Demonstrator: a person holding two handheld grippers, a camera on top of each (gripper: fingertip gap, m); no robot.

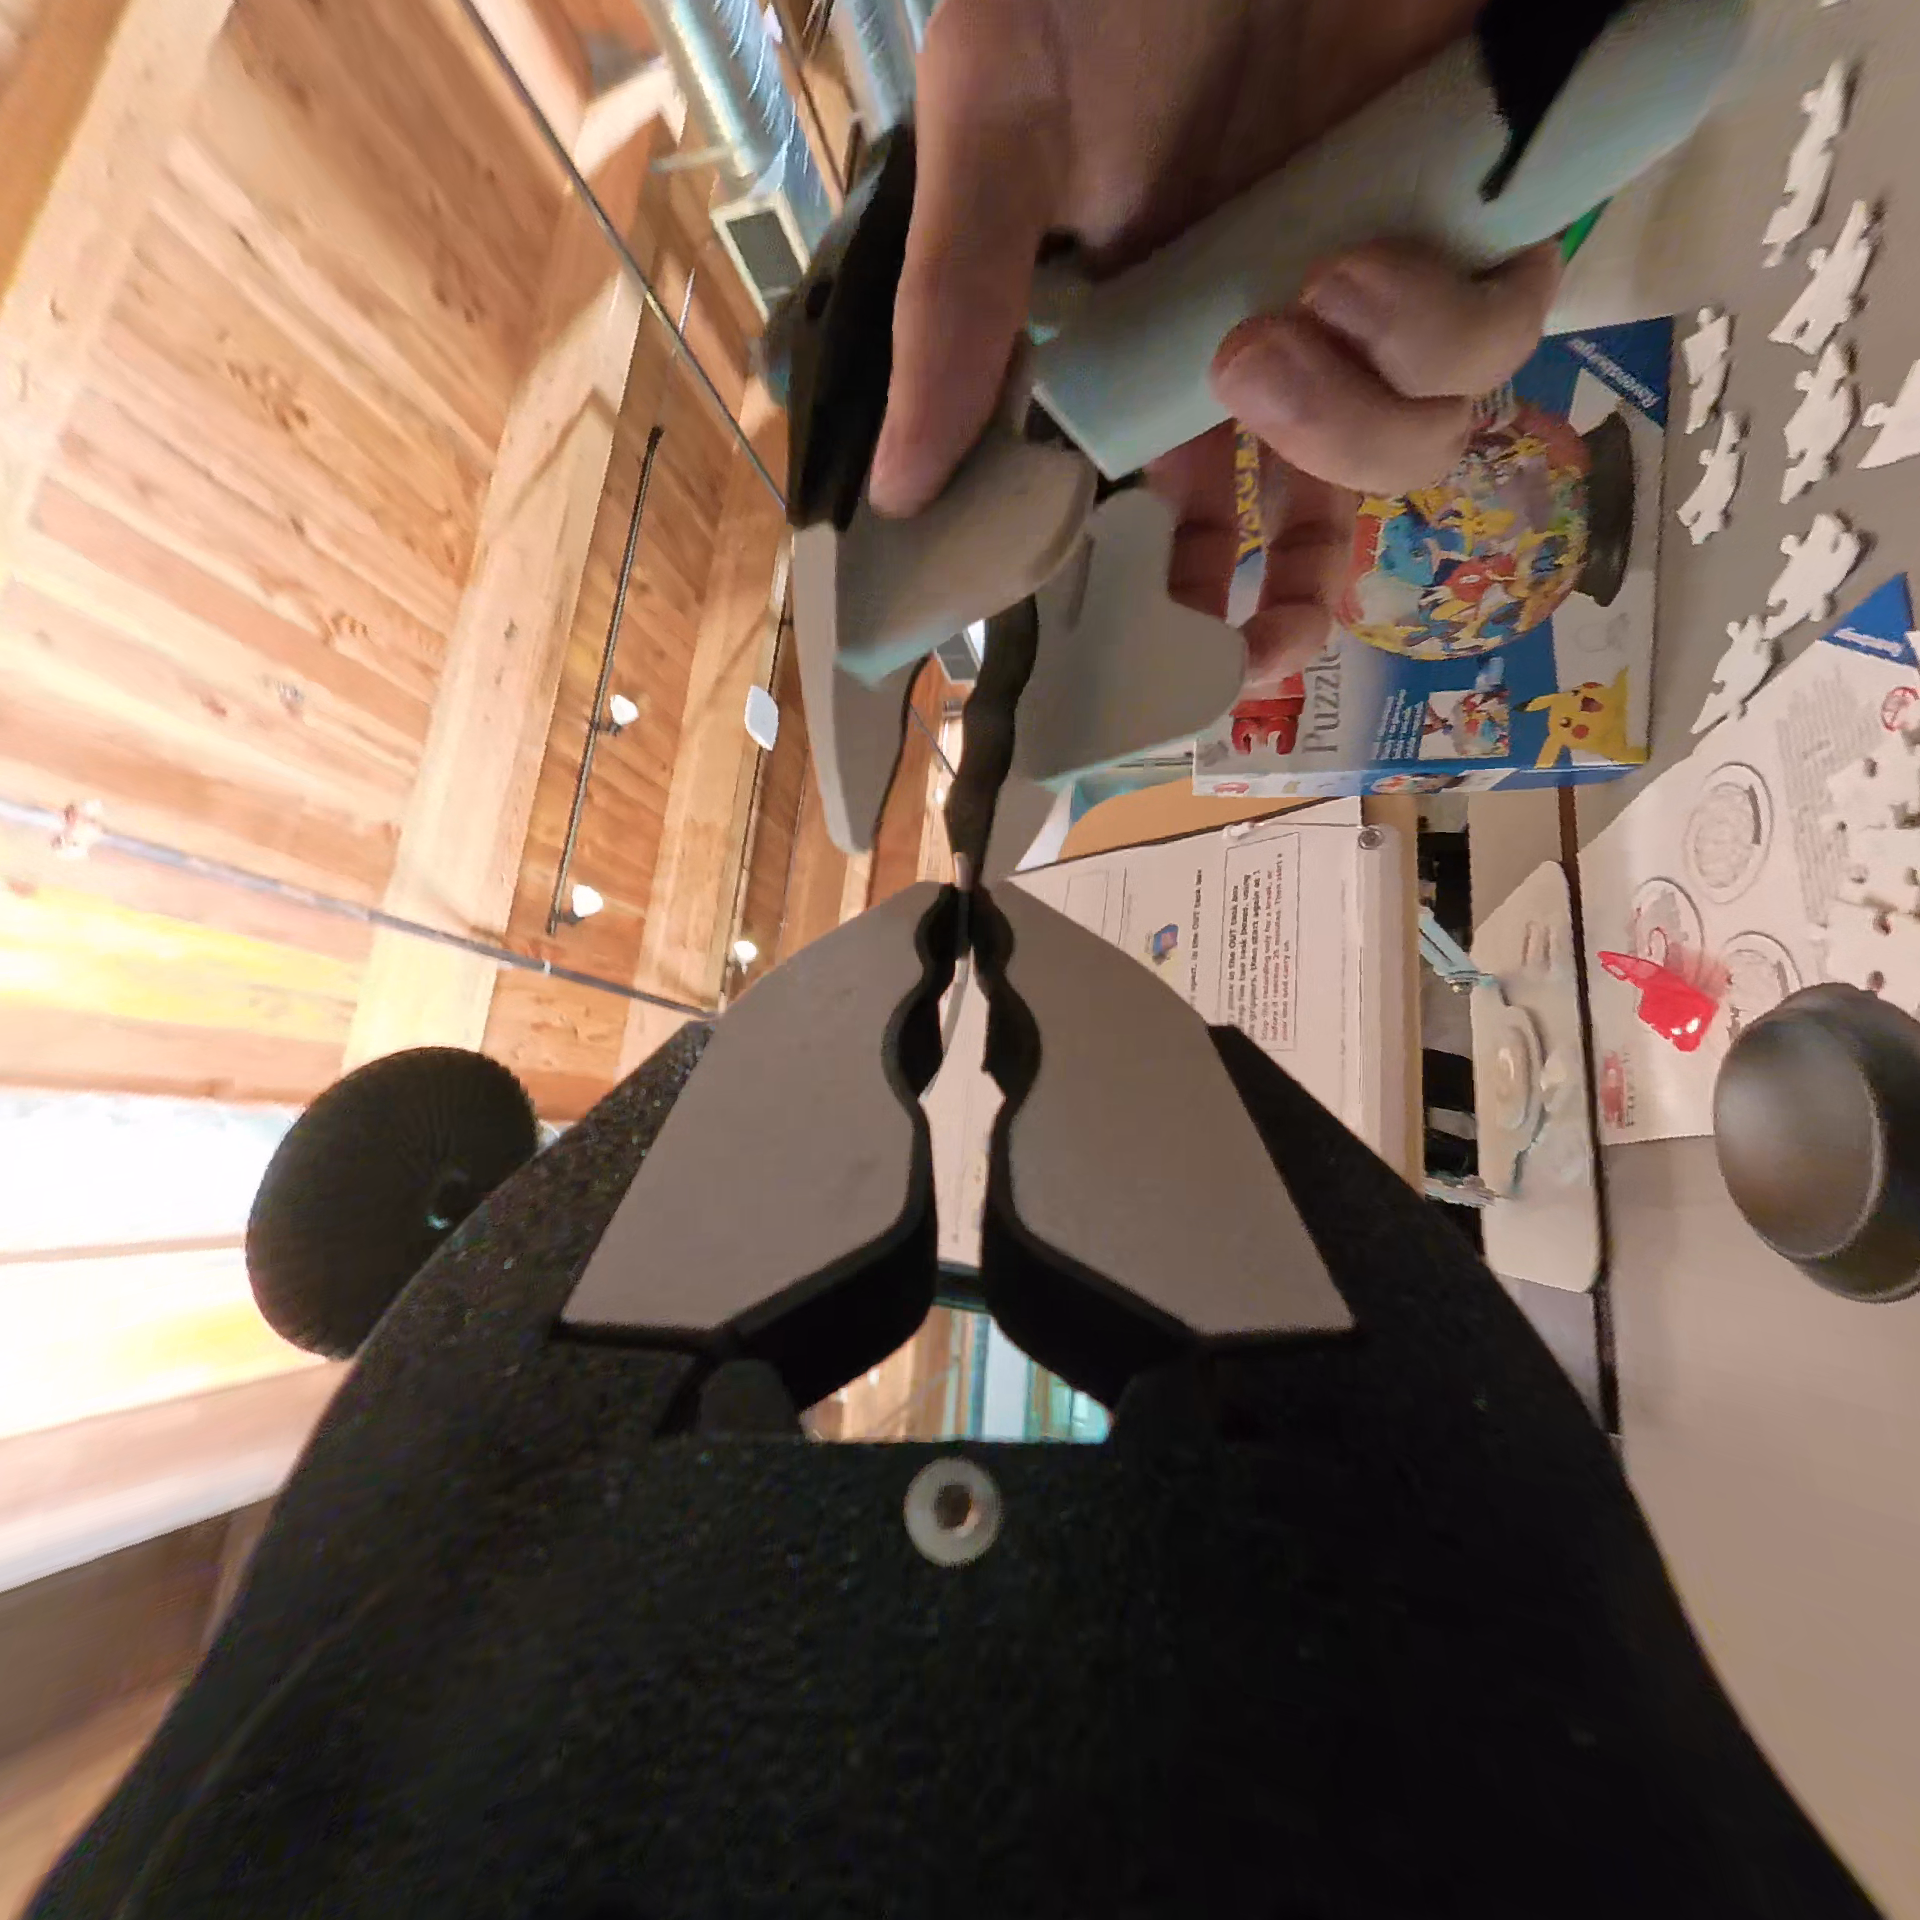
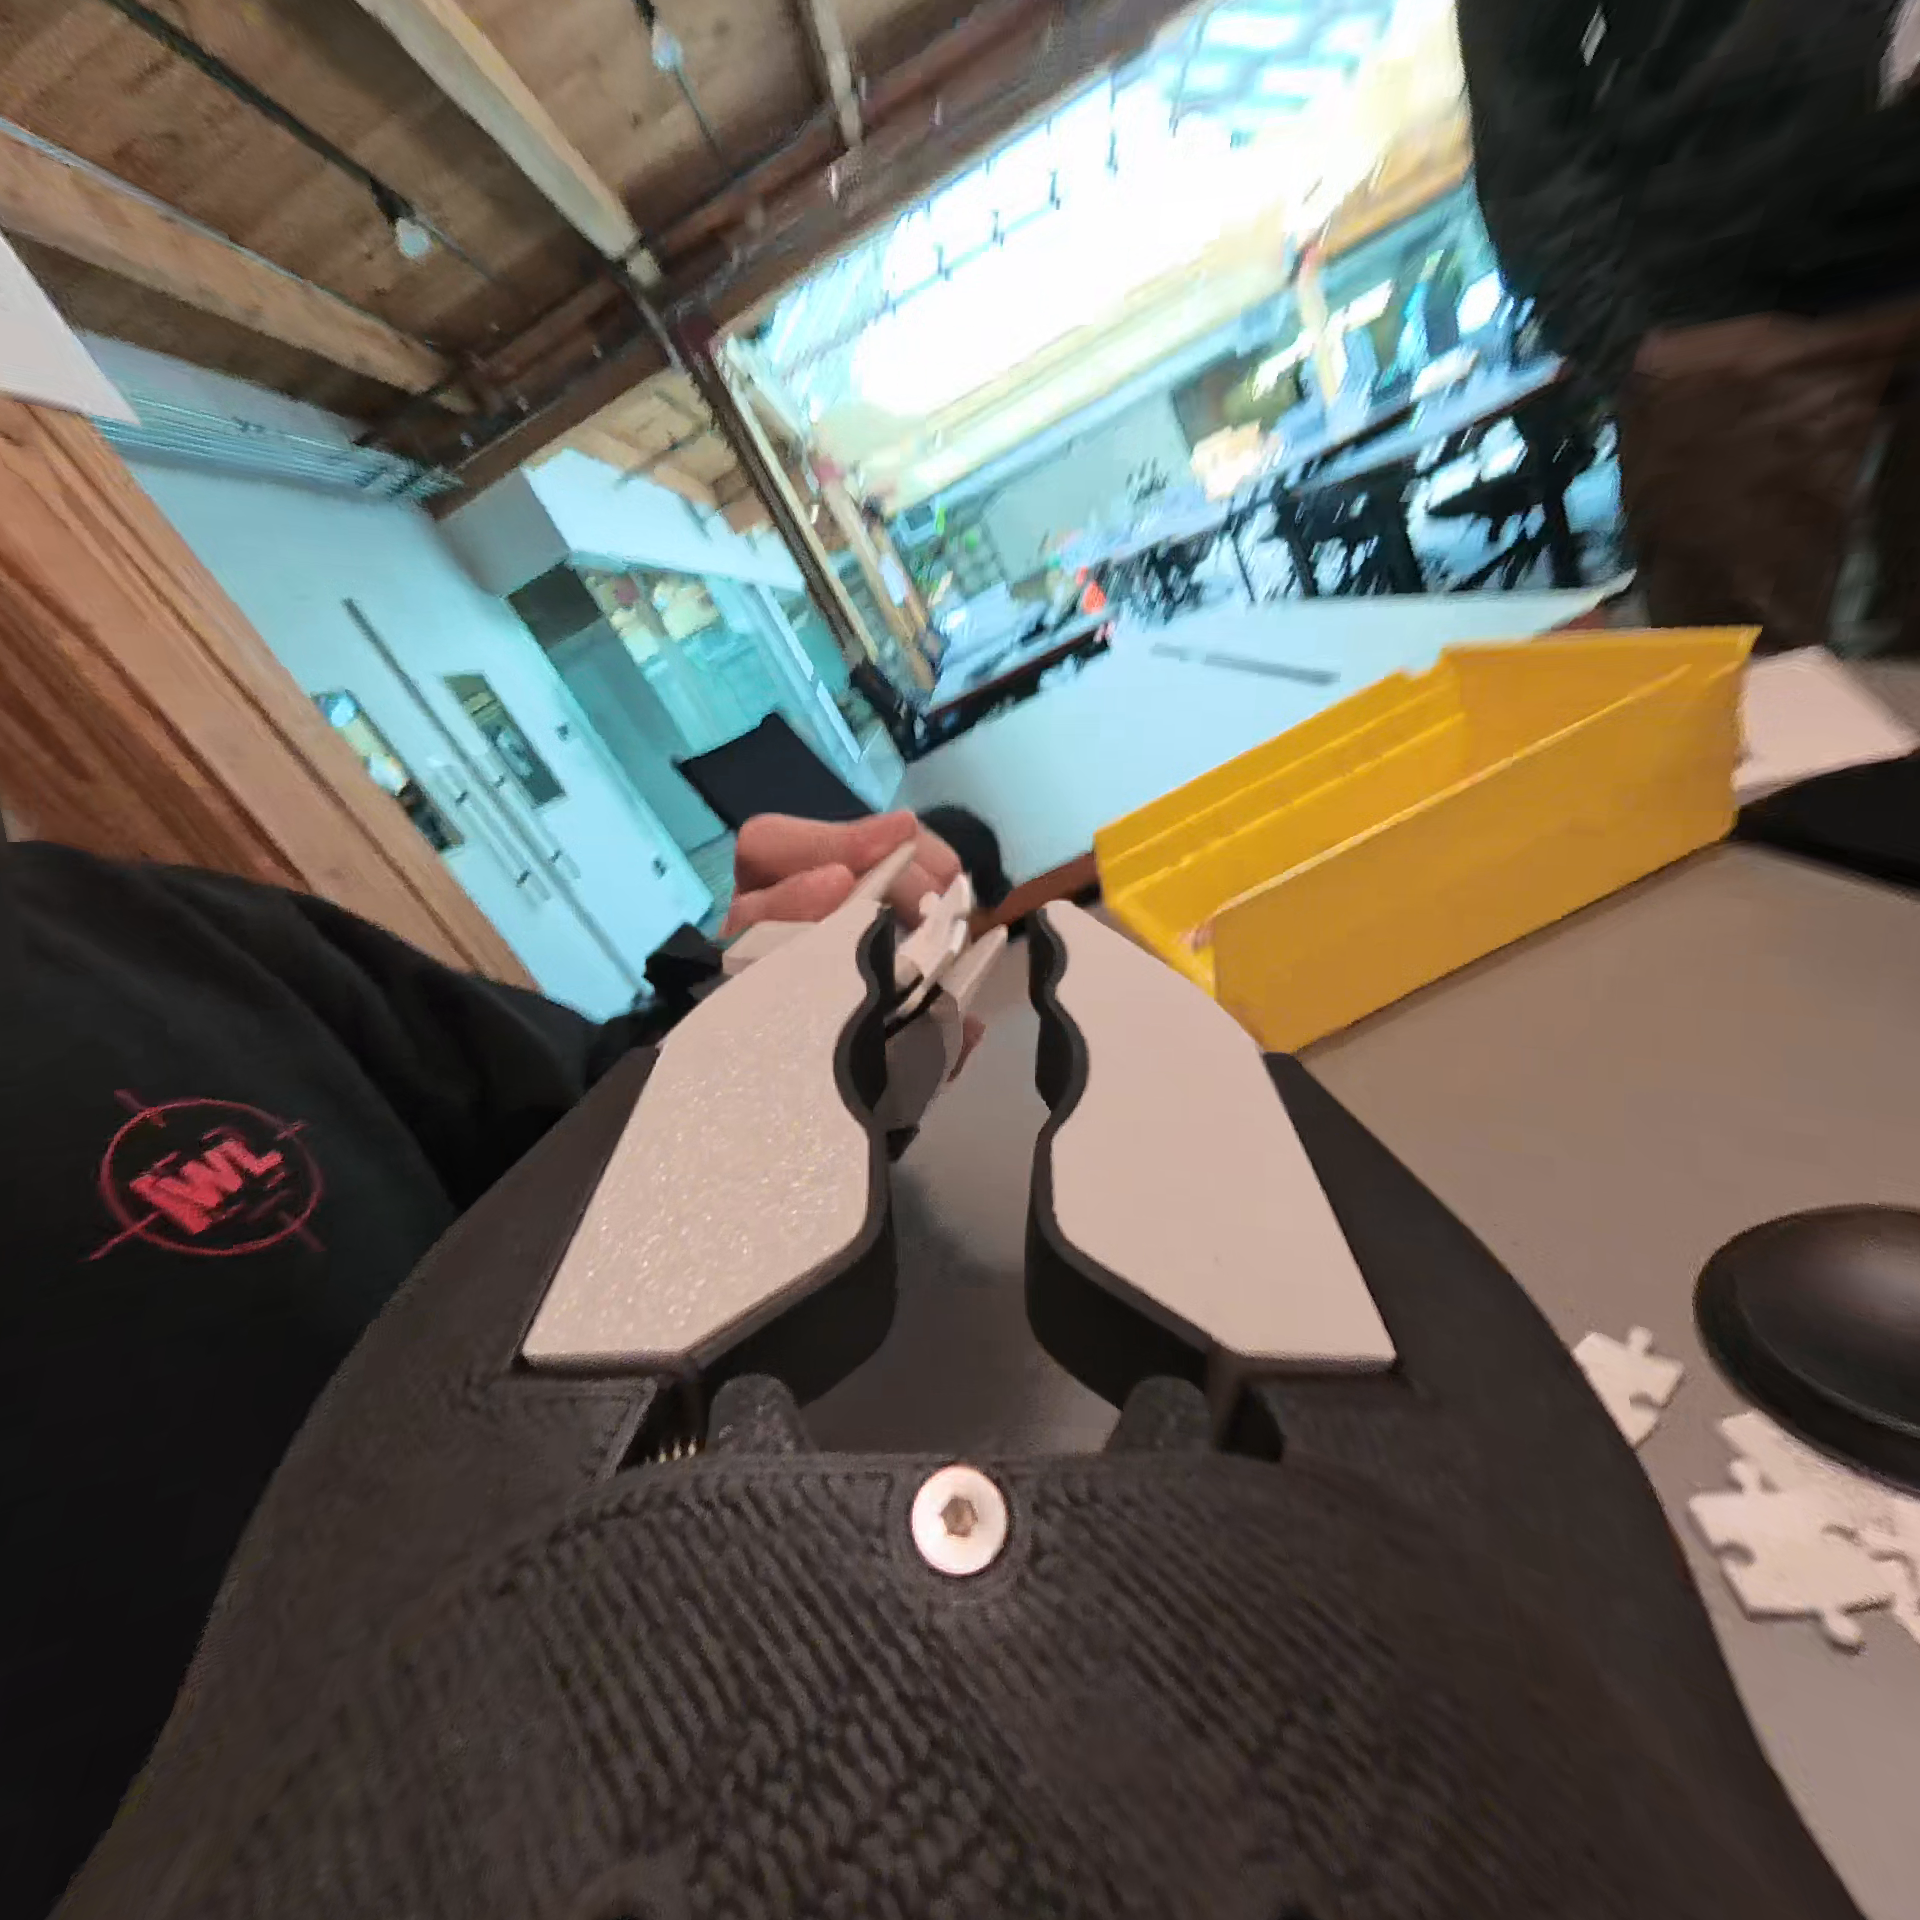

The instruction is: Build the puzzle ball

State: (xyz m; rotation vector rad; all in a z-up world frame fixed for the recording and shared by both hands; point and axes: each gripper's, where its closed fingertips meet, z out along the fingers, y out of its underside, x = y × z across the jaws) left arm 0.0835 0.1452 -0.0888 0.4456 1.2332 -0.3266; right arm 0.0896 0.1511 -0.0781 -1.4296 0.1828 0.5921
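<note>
My left gripper [image 1: 964, 914] is rolled sideways and raised off the grey table [image 1: 1766, 1558], pinching a thin white puzzle piece [image 1: 966, 940] at its tips. My right gripper [image 2: 961, 925] is spread, fingers apart, facing it. Loose puzzle pieces [image 1: 1808, 416] lie by the puzzle box [image 1: 1455, 623].

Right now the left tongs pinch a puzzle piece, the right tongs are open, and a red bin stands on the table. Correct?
No: the bin is yellow, as the right wrist view shows. The left tongs do pinch a puzzle piece, and the right tongs are open.
</note>
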